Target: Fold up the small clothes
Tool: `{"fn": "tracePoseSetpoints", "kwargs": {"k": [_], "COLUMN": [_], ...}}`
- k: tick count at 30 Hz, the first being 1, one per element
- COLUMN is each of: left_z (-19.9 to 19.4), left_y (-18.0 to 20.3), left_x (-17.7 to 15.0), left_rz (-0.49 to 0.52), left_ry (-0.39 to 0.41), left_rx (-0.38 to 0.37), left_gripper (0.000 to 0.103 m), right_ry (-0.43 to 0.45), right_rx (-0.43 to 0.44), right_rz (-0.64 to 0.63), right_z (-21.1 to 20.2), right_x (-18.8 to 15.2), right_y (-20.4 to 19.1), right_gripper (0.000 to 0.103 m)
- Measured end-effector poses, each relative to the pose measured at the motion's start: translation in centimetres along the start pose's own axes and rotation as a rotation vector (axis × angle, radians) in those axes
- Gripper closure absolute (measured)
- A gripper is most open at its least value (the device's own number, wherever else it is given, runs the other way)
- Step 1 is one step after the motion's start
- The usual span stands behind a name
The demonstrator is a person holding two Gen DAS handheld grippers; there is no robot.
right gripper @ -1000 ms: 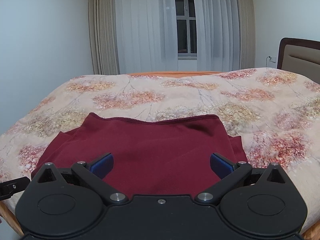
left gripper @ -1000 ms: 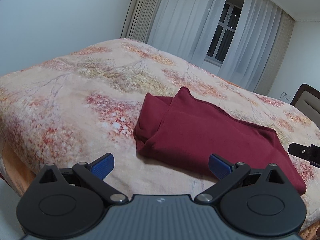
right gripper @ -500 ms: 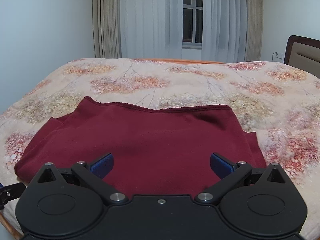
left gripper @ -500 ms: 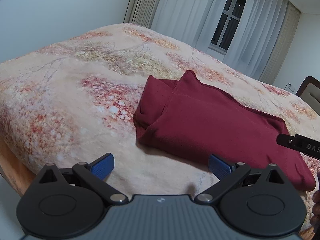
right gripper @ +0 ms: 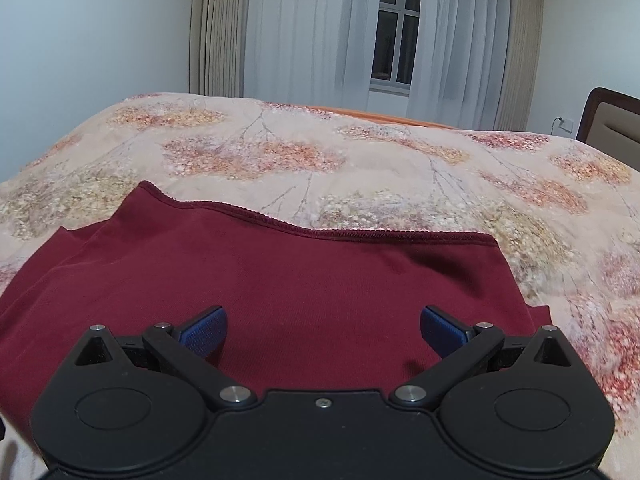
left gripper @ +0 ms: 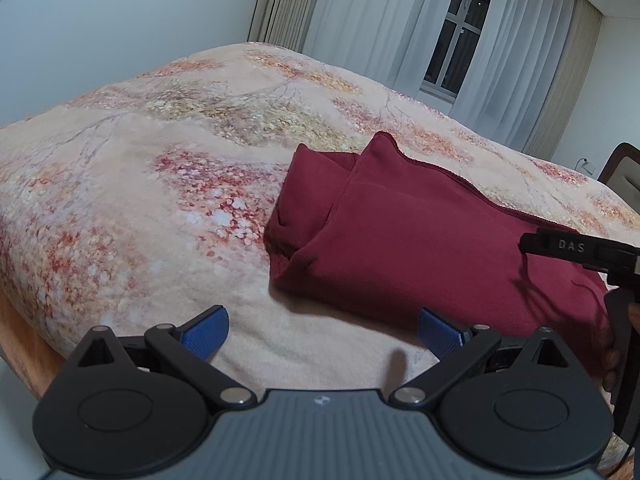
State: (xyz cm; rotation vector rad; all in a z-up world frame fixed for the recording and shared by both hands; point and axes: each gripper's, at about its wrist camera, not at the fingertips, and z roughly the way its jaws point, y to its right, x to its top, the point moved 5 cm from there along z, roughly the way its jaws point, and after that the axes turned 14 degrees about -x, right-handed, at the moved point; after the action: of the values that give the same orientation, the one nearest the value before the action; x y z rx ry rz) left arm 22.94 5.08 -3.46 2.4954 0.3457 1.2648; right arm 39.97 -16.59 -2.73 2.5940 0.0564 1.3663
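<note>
The left gripper (left gripper: 322, 334) stands with its jaws spread wide and empty, poised over bare bedspread (left gripper: 160, 216) just short of the near edge of the dark red garment (left gripper: 420, 248). The right gripper (right gripper: 322, 334) is likewise wide and empty, positioned directly above the near part of the same garment. The garment lies near the front edge of the bed, already doubled at least once, with a bunched roll of layers at its left end and a stitched hem along its far side. Risk 1: a pinch taken at the near edge may catch only the top layer, since the layers are stacked and their count cannot be read from these views; lifting one layer would open the existing fold instead of adding a new one. Risk 2: the soft bedspread may be caught together with the cloth if a finger is driven too deep, dragging the garment out of alignment. Risk 3: the left end is uneven and thick; a fold carried across it would probably trap the bunching and give a lumpy result. Risk 4: the two tools are close, the right one showing at the right margin of the left wrist view, so a converging move could bring them into contact. Beyond the garment the bedspread is bare as far as the curtains (right gripper: 320, 32) and window (right gripper: 394, 40).
</note>
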Motion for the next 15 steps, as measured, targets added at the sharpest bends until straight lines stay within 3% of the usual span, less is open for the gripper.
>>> {"fn": "tracePoseSetpoints", "kwargs": {"k": [15], "left_z": [0.1], "left_y": [0.0], "left_x": [-0.1], "left_rz": [-0.002], "left_ry": [0.001], "left_rx": [-0.002], "left_gripper": [0.000], "right_ry": [-0.012], "right_rx": [0.022], "right_rz": [-0.022], "right_z": [0.7], "right_x": [-1.8], "right_y": [-1.2], "right_gripper": [0.001]}}
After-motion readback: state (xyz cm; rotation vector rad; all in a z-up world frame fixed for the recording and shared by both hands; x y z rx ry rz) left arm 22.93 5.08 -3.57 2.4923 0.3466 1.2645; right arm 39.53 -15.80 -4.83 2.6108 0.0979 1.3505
